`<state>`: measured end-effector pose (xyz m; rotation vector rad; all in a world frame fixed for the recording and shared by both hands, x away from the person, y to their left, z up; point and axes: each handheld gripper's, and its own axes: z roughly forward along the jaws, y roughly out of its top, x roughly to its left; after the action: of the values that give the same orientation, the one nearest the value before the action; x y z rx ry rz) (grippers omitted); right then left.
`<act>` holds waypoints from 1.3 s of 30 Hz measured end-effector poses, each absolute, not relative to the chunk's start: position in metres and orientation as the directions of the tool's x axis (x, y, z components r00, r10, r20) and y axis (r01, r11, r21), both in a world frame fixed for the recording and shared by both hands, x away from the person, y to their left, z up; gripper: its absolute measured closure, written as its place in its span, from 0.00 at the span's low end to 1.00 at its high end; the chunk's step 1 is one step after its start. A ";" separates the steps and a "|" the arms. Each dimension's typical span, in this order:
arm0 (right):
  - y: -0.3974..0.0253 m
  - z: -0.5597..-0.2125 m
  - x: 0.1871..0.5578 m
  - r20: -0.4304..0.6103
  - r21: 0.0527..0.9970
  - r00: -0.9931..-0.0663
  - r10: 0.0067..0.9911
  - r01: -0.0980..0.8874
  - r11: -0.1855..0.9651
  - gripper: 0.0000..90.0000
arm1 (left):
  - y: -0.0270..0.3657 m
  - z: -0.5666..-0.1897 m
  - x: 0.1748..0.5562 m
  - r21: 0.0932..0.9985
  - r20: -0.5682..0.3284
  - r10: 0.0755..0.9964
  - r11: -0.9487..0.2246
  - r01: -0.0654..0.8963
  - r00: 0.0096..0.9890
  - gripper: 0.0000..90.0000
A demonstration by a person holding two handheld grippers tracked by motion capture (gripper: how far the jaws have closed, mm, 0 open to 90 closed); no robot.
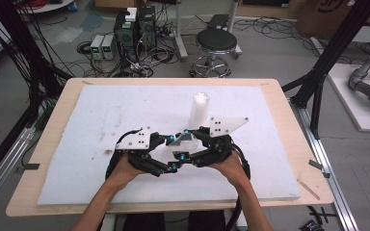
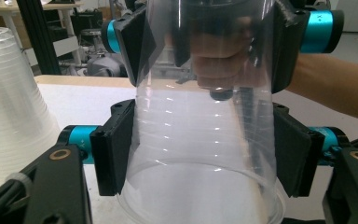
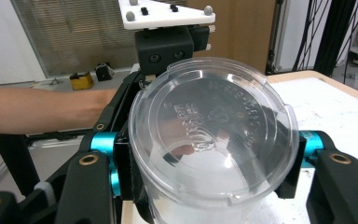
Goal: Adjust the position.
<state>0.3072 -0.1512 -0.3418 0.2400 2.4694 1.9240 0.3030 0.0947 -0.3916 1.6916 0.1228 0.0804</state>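
Observation:
A clear plastic cup [image 1: 183, 142] lies on its side between my two grippers, just above the white mat. The left gripper [image 2: 203, 158] is shut on the cup [image 2: 205, 126] near its open rim, with one black pad on each side wall. In the right gripper view the cup's embossed base [image 3: 212, 123] faces the camera, and the right gripper [image 3: 209, 161] is shut on it at that end. In the high view the left gripper [image 1: 172, 153] and right gripper [image 1: 190, 144] meet nose to nose around the cup. A stack of clear cups [image 1: 199, 108] stands upright just beyond them.
A white foam mat [image 1: 101, 115] covers most of the wooden table [image 1: 53, 115]. On the floor beyond the far edge are a round stool [image 1: 216, 42] and computer boxes [image 1: 135, 29] with cables. Black frame posts [image 1: 318, 82] stand to the right.

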 end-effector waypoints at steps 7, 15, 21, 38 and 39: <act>-0.151 -0.342 0.306 0.094 0.958 -0.980 0.176 0.138 0.251 0.15 | 0.097 -0.391 0.303 0.992 -0.018 0.147 -0.124 0.036 0.989 0.35; -0.162 -0.345 0.303 0.081 0.937 -0.978 0.194 0.141 0.320 0.15 | 0.108 -0.387 0.300 0.974 -0.011 0.182 -0.220 0.051 0.983 0.35; -0.163 -0.348 0.300 0.036 0.865 -0.980 0.198 0.129 0.484 0.15 | 0.119 -0.376 0.298 0.897 -0.033 0.162 -0.430 0.101 0.986 0.35; -0.145 -0.334 0.298 -0.036 0.590 -0.994 0.099 0.059 0.806 0.15 | 0.108 -0.343 0.304 0.666 -0.099 0.101 -0.733 0.141 0.990 0.35; -0.145 -0.333 0.299 -0.038 0.588 -0.995 0.095 0.054 0.807 0.15 | 0.107 -0.342 0.304 0.666 -0.099 0.100 -0.733 0.140 0.990 0.35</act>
<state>0.2987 -0.1446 -0.3334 0.1208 2.9236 0.9486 0.3038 0.1067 -0.3418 2.3991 0.1666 -0.0722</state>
